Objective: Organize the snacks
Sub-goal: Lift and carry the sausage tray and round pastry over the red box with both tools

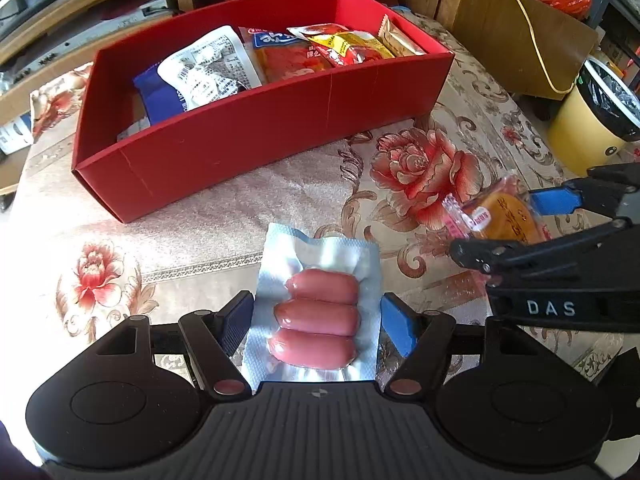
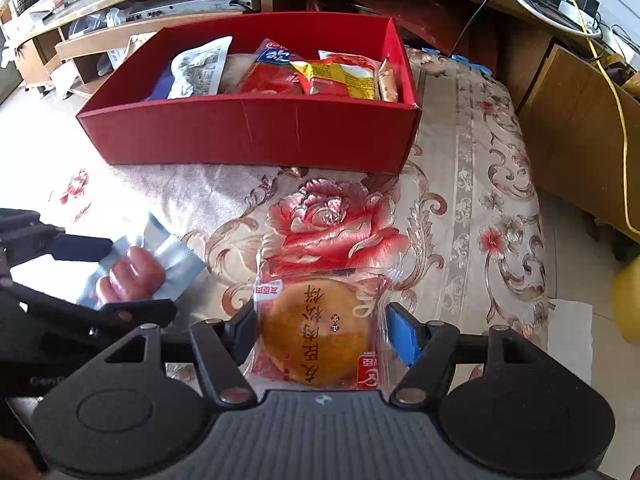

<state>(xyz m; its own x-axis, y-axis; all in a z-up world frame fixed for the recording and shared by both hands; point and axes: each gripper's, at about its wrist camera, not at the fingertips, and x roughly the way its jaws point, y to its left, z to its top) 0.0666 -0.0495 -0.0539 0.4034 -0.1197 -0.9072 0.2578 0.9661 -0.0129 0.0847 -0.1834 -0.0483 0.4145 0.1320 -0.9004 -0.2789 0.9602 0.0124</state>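
Note:
My left gripper (image 1: 316, 320) is shut on a clear vacuum pack of three pink sausages (image 1: 318, 318), held above the tablecloth; the pack also shows in the right wrist view (image 2: 132, 276). My right gripper (image 2: 320, 330) is shut on a wrapped round golden pastry (image 2: 320, 336), seen from the left wrist view (image 1: 502, 216) to the right of the sausages. A red box (image 1: 256, 128) stands ahead of both grippers and holds several snack packets (image 1: 208, 68); it also shows in the right wrist view (image 2: 260, 132).
A floral tablecloth (image 1: 424, 164) covers the table. A yellow bin with a black liner (image 1: 592, 120) stands off the table's right edge. A brown cardboard box (image 1: 520, 28) and a yellow cable are behind it. Wooden shelves run along the back.

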